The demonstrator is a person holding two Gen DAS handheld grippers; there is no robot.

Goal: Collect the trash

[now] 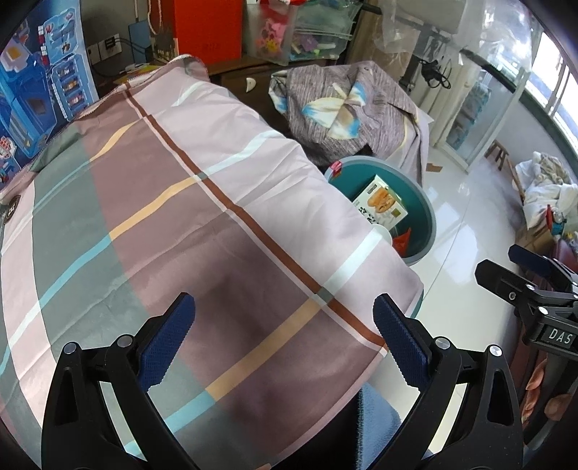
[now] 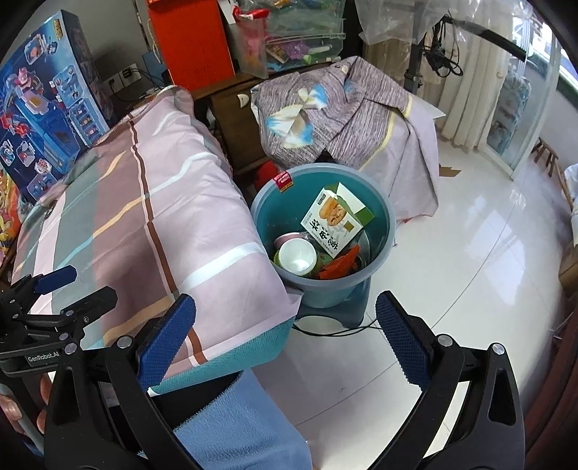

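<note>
A blue-grey trash bucket (image 2: 383,260) stands on the floor beside the cloth-covered table (image 2: 151,224). In it lie a white-and-green snack box (image 2: 334,220), a white cup (image 2: 297,257) and an orange wrapper (image 2: 339,266). The bucket (image 1: 428,220) and box (image 1: 383,200) also show in the left wrist view, half hidden by the table edge. My left gripper (image 1: 284,340) is open and empty above the plaid cloth (image 1: 180,217). My right gripper (image 2: 286,341) is open and empty, over the table corner and floor, short of the bucket.
A pile of grey striped cloth (image 2: 325,108) covers furniture behind the bucket. A blue toy box (image 2: 47,108) leans at the table's far left. An orange box (image 2: 195,43) and storage bins (image 2: 300,32) stand at the back. White tiled floor (image 2: 469,289) spreads right.
</note>
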